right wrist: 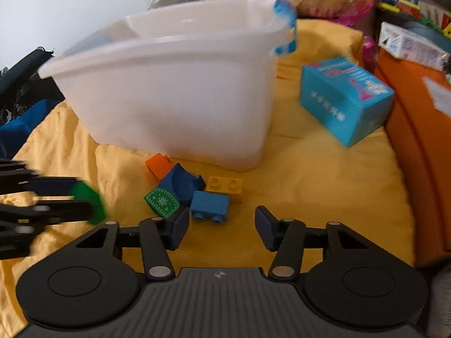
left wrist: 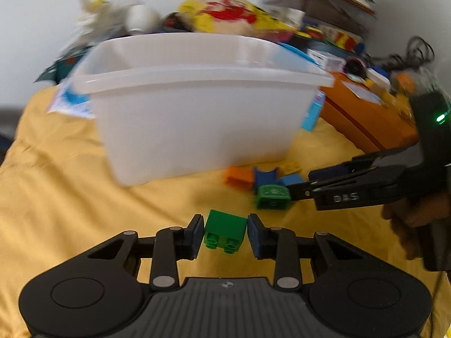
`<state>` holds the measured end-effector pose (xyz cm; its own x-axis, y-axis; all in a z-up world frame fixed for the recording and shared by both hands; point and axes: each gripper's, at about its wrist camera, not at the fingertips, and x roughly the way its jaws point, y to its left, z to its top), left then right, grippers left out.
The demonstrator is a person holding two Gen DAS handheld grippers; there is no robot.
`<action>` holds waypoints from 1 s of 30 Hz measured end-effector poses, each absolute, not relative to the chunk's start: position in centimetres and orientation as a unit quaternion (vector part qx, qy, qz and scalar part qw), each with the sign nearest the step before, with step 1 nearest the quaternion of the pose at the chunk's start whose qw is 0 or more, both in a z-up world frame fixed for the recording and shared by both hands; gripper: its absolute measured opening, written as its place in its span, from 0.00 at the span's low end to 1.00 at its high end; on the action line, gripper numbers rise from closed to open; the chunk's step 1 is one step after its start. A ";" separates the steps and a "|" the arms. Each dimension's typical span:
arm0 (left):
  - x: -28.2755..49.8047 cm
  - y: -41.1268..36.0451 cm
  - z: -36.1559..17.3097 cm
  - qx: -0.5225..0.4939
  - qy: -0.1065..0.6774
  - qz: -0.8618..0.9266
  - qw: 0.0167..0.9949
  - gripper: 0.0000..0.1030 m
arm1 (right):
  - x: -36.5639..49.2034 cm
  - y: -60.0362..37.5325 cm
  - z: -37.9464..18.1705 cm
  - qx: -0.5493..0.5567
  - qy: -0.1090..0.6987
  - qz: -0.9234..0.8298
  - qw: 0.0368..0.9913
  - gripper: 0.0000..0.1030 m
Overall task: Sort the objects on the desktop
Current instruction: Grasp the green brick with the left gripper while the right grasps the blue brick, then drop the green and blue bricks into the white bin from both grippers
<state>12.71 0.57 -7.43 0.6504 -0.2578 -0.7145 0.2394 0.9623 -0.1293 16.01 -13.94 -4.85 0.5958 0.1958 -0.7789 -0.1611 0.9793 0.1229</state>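
My left gripper (left wrist: pixel 225 233) is shut on a plain green brick (left wrist: pixel 224 229), with a pad against each side, low over the yellow cloth (left wrist: pixel 84 197). In the right wrist view the left gripper (right wrist: pixel 81 200) comes in from the left with the green brick (right wrist: pixel 90 201). A small pile lies in front of the white tub (left wrist: pixel 197 107): an orange brick (right wrist: pixel 159 164), a dark blue arch (right wrist: pixel 180 181), a yellow brick (right wrist: pixel 225 186), a light blue brick (right wrist: pixel 210 205) and a green patterned brick (right wrist: pixel 162 201). My right gripper (right wrist: pixel 222 225) stands open just short of the light blue brick, nothing between its fingers.
A teal carton (right wrist: pixel 344 98) lies right of the tub (right wrist: pixel 174 98). An orange box (right wrist: pixel 417 140) borders the cloth on the right. Bags, toys and books crowd the space behind the tub. A hand (left wrist: pixel 414 211) holds the right gripper (left wrist: pixel 301 181).
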 end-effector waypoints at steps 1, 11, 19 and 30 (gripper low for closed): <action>12.4 1.0 -7.3 -0.017 0.395 -0.131 0.909 0.36 | 16.3 -13.6 -5.2 0.019 0.440 0.100 0.892 0.52; 10.9 3.4 -3.9 -0.053 0.372 -0.115 0.919 0.36 | 13.7 -13.8 -2.3 0.022 0.408 0.117 0.905 0.36; 14.2 5.4 2.2 -0.064 0.347 -0.093 0.931 0.36 | 13.6 -15.6 8.2 0.032 0.324 0.143 0.935 0.36; 22.3 5.6 6.9 -0.063 0.347 -0.079 0.933 0.36 | 22.1 -13.8 12.1 0.019 0.341 0.145 0.929 0.36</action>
